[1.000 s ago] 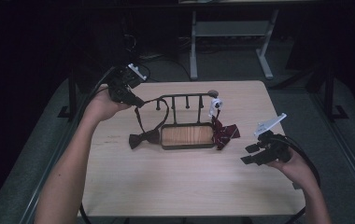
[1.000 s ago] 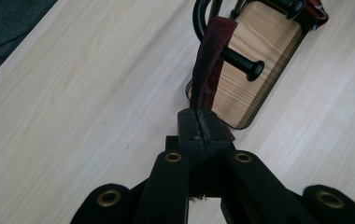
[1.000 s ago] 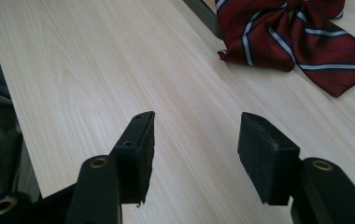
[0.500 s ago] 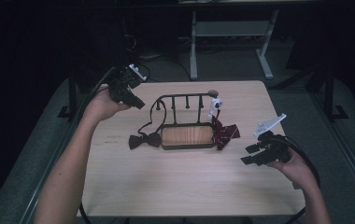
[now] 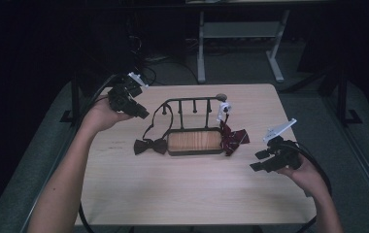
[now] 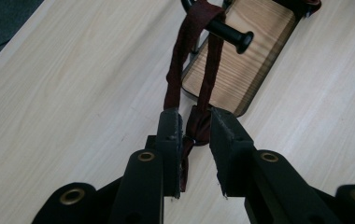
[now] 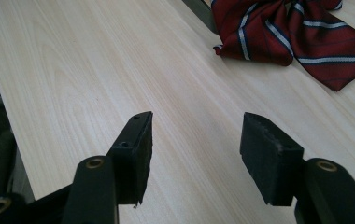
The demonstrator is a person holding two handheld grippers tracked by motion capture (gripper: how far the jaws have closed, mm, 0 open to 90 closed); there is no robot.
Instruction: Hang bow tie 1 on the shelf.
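Note:
A black peg rack on a wooden base (image 5: 194, 141) stands mid-table. A dark maroon bow tie (image 5: 149, 146) lies left of the base, its strap (image 6: 175, 70) looped over the rack's left peg (image 6: 229, 33). My left gripper (image 5: 141, 114) hovers at the table's far left. Its jaws have just been opening, and the strap hangs loosely between them (image 6: 195, 116). A red striped bow tie (image 5: 234, 138) lies against the base's right end, below a white tag (image 5: 224, 108). My right gripper (image 5: 260, 160) is open and empty over bare wood, with the striped tie (image 7: 283, 28) ahead of it.
The light wooden table (image 5: 187, 194) ends close to my right gripper on the near right side. A white desk frame (image 5: 241, 34) stands on the dark floor beyond the table. Cables trail from both grippers.
The left jaws have parted around the strap, and the dark bow tie now lies flat on the table beside the base. The right hand has stayed put.

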